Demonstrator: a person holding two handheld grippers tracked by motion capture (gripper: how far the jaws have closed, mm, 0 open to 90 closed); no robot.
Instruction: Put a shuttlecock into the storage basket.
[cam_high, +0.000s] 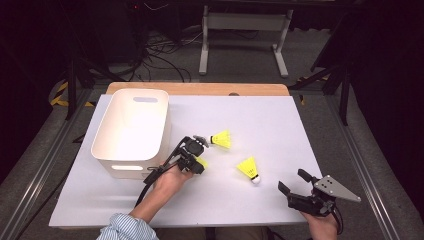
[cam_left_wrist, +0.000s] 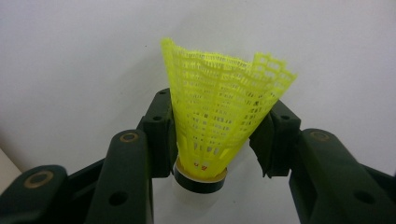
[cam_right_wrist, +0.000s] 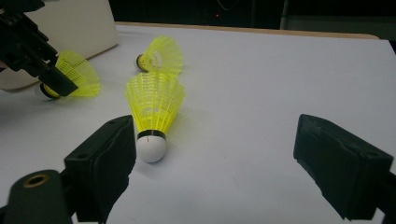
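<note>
High view: the white tabletop (cam_high: 260, 120) has wide bare room at 12 to 2 o'clock and along its near edge; a white bin (cam_high: 131, 131) fills the 10 o'clock corner. Three yellow shuttlecocks lie near the middle: one (cam_high: 201, 162) between the fingers of the left gripper (cam_high: 192, 159), just beside the bin's near corner, a second (cam_high: 221, 139) close at its 1 o'clock, a third (cam_high: 249, 168) midway to the right gripper (cam_high: 292, 187), which sits by the near right edge. Left gripper view: the fingers (cam_left_wrist: 159, 126), half closed, touch both sides of the shuttlecock's (cam_left_wrist: 219, 116) skirt, cork toward the camera. Right gripper view: the fingers (cam_right_wrist: 105, 163) stand wide apart and empty; the third shuttlecock (cam_right_wrist: 154, 105) lies just ahead by the left finger, the second (cam_right_wrist: 161, 55) beyond it, and the left gripper (cam_right_wrist: 28, 44) with its shuttlecock (cam_right_wrist: 74, 74) at 10 o'clock.
</note>
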